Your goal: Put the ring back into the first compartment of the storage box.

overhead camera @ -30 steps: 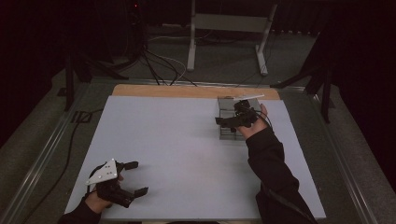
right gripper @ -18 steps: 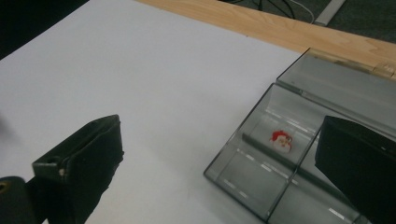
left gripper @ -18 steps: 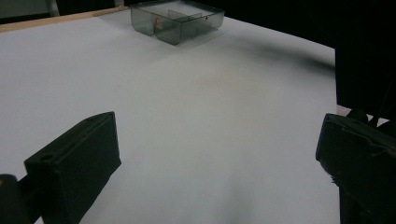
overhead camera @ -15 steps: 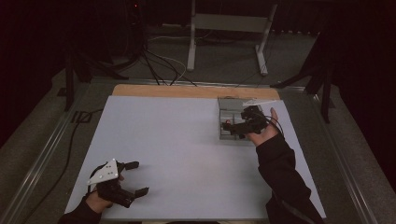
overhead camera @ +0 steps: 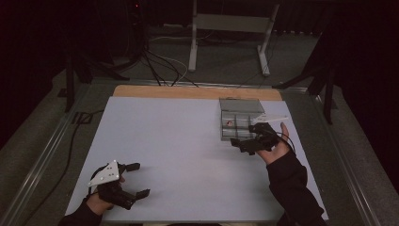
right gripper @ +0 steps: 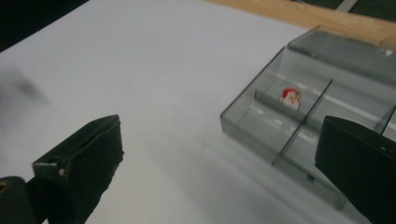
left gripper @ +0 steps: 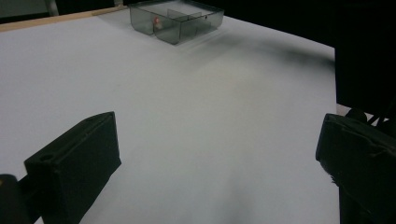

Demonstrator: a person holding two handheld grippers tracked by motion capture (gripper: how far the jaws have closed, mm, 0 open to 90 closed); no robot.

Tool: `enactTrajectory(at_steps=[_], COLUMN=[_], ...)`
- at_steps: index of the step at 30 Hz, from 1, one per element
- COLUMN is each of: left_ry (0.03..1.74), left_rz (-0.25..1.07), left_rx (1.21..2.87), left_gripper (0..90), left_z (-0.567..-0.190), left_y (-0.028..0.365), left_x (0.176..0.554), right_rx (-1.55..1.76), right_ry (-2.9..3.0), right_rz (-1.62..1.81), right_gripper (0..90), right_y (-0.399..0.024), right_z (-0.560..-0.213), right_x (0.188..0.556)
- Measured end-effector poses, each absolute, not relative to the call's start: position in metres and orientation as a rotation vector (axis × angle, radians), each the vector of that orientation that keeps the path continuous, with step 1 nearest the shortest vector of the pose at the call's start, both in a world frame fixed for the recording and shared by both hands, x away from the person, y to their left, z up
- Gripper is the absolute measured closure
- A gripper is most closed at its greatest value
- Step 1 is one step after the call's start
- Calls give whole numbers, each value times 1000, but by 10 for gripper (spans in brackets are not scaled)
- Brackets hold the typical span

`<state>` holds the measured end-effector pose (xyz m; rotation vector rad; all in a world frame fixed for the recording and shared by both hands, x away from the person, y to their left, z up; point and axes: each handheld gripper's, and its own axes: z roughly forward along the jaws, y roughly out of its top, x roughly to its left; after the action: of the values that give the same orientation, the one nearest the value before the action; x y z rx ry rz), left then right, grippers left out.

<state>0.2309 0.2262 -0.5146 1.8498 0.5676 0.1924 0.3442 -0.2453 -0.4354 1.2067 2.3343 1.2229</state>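
Observation:
A clear grey compartment box (overhead camera: 237, 120) stands at the table's far right, its lid folded back. One small red-and-white piece (right gripper: 290, 97) lies in a left compartment (overhead camera: 229, 124) (left gripper: 157, 22). My right gripper (overhead camera: 245, 143) hovers open just in front of the box's near edge, nothing between its jaws. The box (right gripper: 299, 116) sits ahead and to the right in the right gripper view. My left gripper (overhead camera: 137, 179) rests open at the table's near left corner, far from the box (left gripper: 175, 21), with nothing in it.
The white table top (overhead camera: 179, 150) has a wooden strip (overhead camera: 188, 92) along its far edge. Cables (overhead camera: 155, 66) and a metal stand (overhead camera: 230, 33) lie on the floor beyond. A cable (overhead camera: 70, 146) runs along the table's left side.
My right gripper has drawn back from above the box toward the near side and now sits in front of it. The left gripper has not moved.

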Motion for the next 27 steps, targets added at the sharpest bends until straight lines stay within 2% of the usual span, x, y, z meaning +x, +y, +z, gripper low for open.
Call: enactTrajectory(at_steps=[27], left_ry=[567], left_rz=[194], left_rx=[1854], left_gripper=[5], left_z=[-515], left_y=[226], left_x=[231], right_rx=[1204], right_ry=[2337], right_rz=[1291], right_gripper=[3], right_y=[-290], right_z=[-497], right_x=[269])
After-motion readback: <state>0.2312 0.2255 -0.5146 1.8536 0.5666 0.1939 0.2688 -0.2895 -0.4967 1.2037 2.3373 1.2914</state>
